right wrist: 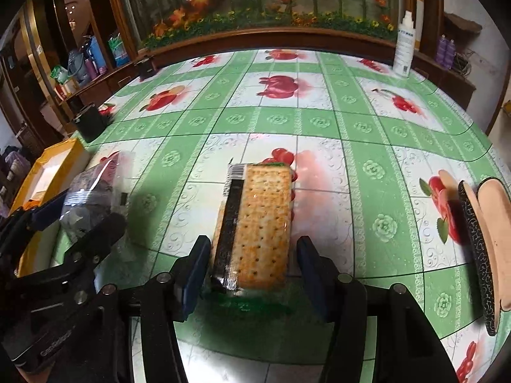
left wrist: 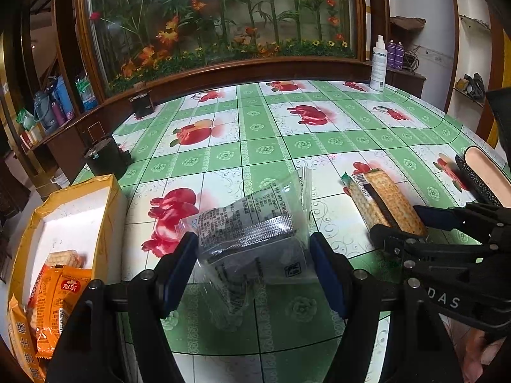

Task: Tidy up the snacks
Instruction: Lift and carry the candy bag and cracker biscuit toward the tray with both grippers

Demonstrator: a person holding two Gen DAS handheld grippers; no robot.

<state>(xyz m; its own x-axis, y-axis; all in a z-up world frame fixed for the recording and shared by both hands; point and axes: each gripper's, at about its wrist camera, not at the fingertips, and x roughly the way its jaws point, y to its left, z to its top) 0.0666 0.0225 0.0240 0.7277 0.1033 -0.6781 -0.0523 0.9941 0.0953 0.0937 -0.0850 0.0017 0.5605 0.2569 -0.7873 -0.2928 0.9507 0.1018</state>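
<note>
Left wrist view: left gripper (left wrist: 254, 265) jaws clamped on the clear snack bag (left wrist: 252, 229), both blue pads against its sides, bag lifted off the green tablecloth (left wrist: 287, 150). Yellow box (left wrist: 64, 223) at 9 o'clock, orange packs (left wrist: 57, 300) inside. Cracker pack (left wrist: 386, 204) at 3 o'clock.

Right wrist view: right gripper (right wrist: 252, 274) jaws half-wide, straddling the cracker pack's near end; left pad just beside it, right pad clear. Pack lies flat on the cloth. Round dish (right wrist: 485, 239) at 3 o'clock.
</note>
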